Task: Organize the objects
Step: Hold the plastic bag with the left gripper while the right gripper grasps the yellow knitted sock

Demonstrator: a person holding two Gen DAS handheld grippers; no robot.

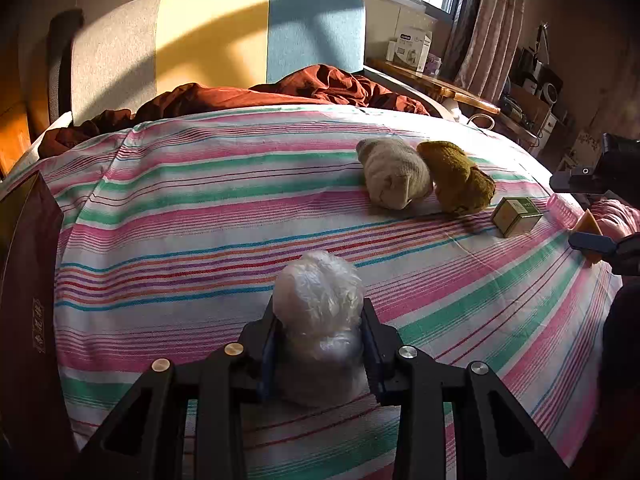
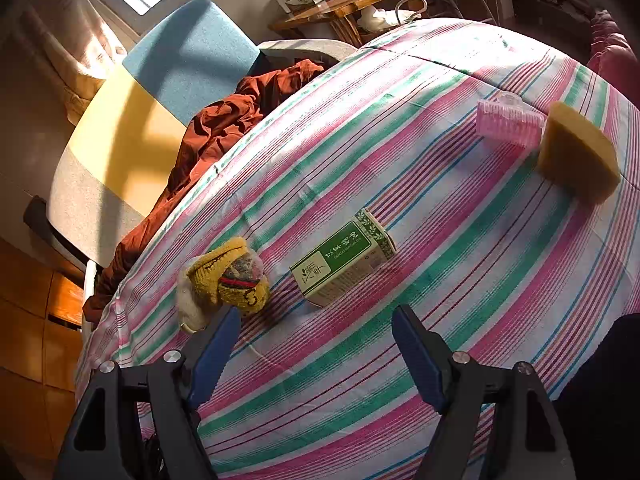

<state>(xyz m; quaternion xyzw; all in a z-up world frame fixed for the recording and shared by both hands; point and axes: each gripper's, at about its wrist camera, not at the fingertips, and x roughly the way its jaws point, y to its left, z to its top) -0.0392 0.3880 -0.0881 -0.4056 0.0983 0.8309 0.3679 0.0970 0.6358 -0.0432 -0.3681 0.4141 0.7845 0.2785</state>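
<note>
- Objects to be organized were spread over a striped bedsheet (image 1: 208, 216): a crumpled plastic bag (image 1: 320, 320) low in the centre of the left wrist view, and a beige sock bundle (image 1: 394, 176) touching a mustard sock bundle (image 1: 456, 178) at the upper right.
- A green tea box (image 2: 344, 262) was seen at the centre of the right wrist view, with a pink hair roller (image 2: 508, 124) and a yellow sponge (image 2: 576, 148) just beside each other at the upper right.
- The left gripper (image 1: 320, 344) was clamped on the plastic bag, which rested on the sheet.
- The right gripper (image 2: 316, 344) was held with its jaws apart and empty, the tea box just beyond them.
- It was judged that the soft, slippery bag could be squeezed out of the pads if lifted quickly.
- It was judged that the right jaws, if closed off-centre, could snag the mustard sock bundle or push the box away across the soft sheet.
- A dark red box (image 1: 28, 280) was partly seen at the left edge; its contents could not be told.
</note>
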